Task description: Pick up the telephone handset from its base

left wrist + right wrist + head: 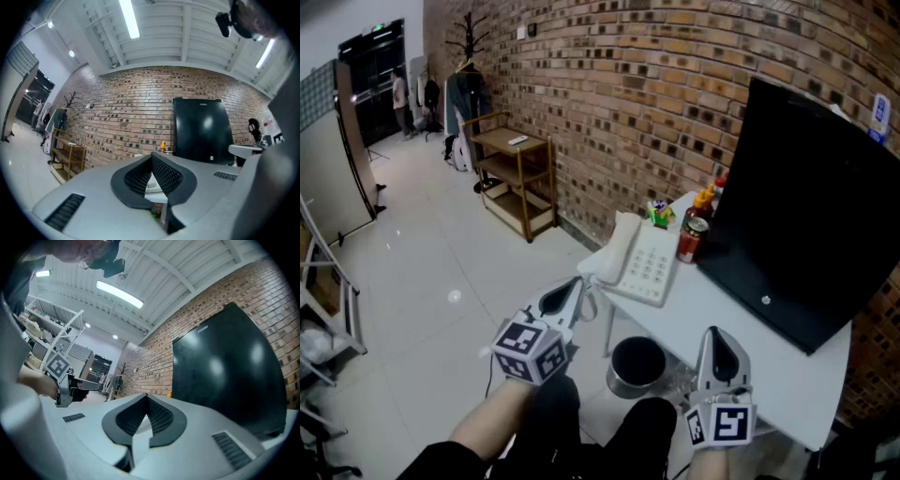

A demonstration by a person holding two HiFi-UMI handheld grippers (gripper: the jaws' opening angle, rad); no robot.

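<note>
Brick wall (619, 94) backs the scene, and a black screen (806, 216) stands in front of it, taking up most of the white table (769, 375). The telephone (652, 267) sits at the table's left end, close to the corner, with the handset (614, 246) lying in its cradle along the side nearest the open floor.

Both tools hang short of the table and well apart from the phone. The left gripper (565, 298) is the nearer one to the handset, and its own view (151, 161) shows the pads pressed together with nothing between them. The right gripper (719, 349) is likewise closed and empty (146, 404).

The main risk, as I judge it, is arriving with the jaws closed. A closed tip would only shove the handset, and the light base could skid with it. It could go towards the red can (691, 239) and the orange-capped bottle (703, 202) just beside it, or off the near corner. A pinch set too close to one end of the smooth, rounded handset could let it swivel or slip out. A lift that drags on the cord, which I cannot make out clearly, might pull the base along
</note>
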